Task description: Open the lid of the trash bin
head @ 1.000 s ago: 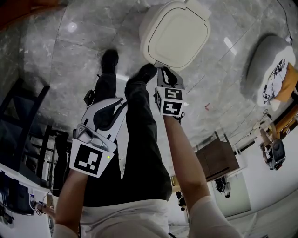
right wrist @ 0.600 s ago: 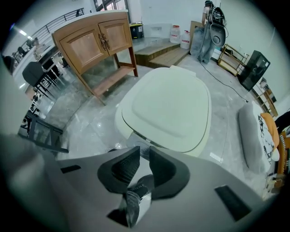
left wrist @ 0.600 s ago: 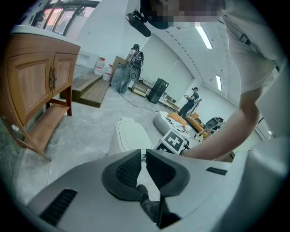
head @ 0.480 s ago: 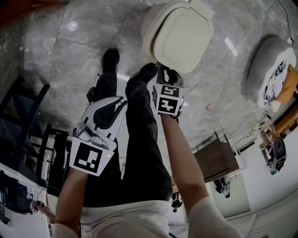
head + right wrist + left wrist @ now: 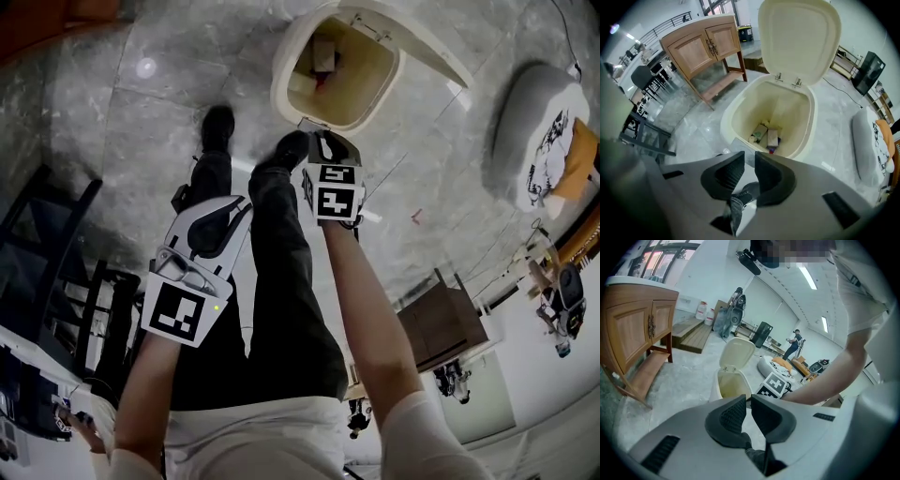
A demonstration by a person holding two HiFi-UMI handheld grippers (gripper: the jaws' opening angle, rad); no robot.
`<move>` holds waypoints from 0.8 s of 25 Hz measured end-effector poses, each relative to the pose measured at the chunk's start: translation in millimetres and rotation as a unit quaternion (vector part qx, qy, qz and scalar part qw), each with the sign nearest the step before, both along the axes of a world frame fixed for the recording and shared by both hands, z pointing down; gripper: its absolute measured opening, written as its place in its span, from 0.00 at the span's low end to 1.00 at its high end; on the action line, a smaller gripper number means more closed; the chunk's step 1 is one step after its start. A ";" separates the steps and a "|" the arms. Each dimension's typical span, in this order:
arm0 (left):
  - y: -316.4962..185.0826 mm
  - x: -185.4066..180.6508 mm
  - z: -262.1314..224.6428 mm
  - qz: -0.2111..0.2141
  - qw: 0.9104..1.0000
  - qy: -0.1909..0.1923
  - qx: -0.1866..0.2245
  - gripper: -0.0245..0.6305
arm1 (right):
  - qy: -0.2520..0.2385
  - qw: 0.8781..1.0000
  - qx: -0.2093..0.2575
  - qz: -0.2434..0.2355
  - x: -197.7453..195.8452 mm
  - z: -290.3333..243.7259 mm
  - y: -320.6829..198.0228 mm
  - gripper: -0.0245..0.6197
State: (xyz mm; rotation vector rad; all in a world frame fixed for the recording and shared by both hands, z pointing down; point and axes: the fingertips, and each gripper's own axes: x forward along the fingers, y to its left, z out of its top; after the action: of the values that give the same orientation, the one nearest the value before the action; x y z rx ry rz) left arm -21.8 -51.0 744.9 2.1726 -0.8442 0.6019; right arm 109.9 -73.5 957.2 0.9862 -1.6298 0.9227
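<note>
Black-padded and almost closed, our right gripper (image 5: 750,158) has only a thin slit between its jaws and clasps nothing. Its tip sits against the grey front panel (image 5: 739,146) at the near rim of the trash bin (image 5: 726,119). Our left gripper (image 5: 747,401) is just as narrow, jaws a sliver apart and empty. We hold it low beside our left leg (image 5: 211,173), well back from the bin and touching nothing.

The lid (image 5: 799,37) stands up on its rear hinges and leans slightly back, so the cream bin is open. A few small cartons and scraps (image 5: 768,136) lie at the bottom.

A second ago the lid lay flat over the opening. Half a second ago its front edge had begun to lift, and now it is fully raised. Our right gripper has hardly moved from the bin's front edge, and our left has not shifted.

The bin stands on the grey marble floor (image 5: 122,112), just ahead of our dark shoes (image 5: 217,122). A wooden cabinet (image 5: 705,47) stands beyond it to the left, and a white cushion (image 5: 530,127) lies well apart on the right.
</note>
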 end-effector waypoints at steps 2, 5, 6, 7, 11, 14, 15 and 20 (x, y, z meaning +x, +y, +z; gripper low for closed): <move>1.9 1.0 -5.0 -0.014 1.000 0.004 -0.007 0.11 | -0.002 1.000 0.009 -0.004 5.7 -9.7 -3.2 0.16; 3.2 3.7 -13.0 -0.025 1.000 0.006 -0.012 0.11 | -0.007 1.000 0.024 -0.001 16.4 -29.4 -8.7 0.16; 2.7 5.3 -15.8 -0.026 1.000 0.005 -0.011 0.11 | -0.010 1.000 0.028 0.000 19.9 -36.5 -10.5 0.16; 1.8 6.8 -18.9 -0.028 1.000 0.005 -0.010 0.11 | -0.014 0.999 0.031 0.001 22.0 -44.3 -12.6 0.16; -2.1 12.7 -36.5 -0.027 1.000 0.001 0.006 0.11 | -0.026 0.998 0.048 -0.006 30.2 -76.9 -21.6 0.14; -4.0 20.0 -52.8 -0.024 0.999 -0.002 0.022 0.11 | -0.024 0.997 0.067 -0.019 41.7 -101.3 -29.3 0.12; -3.6 22.6 -58.6 -0.024 0.999 -0.001 0.025 0.11 | -0.026 0.997 0.072 -0.022 43.9 -111.1 -32.2 0.11; 6.5 32.0 -90.6 -0.042 0.999 0.017 0.010 0.11 | -0.048 0.995 0.089 -0.024 49.8 -163.1 -33.7 0.10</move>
State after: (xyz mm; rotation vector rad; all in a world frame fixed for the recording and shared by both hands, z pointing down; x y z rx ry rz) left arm 10.2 -44.4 654.2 2.1475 -0.9237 0.5155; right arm 159.7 -107.1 794.1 1.0331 -1.8341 0.8135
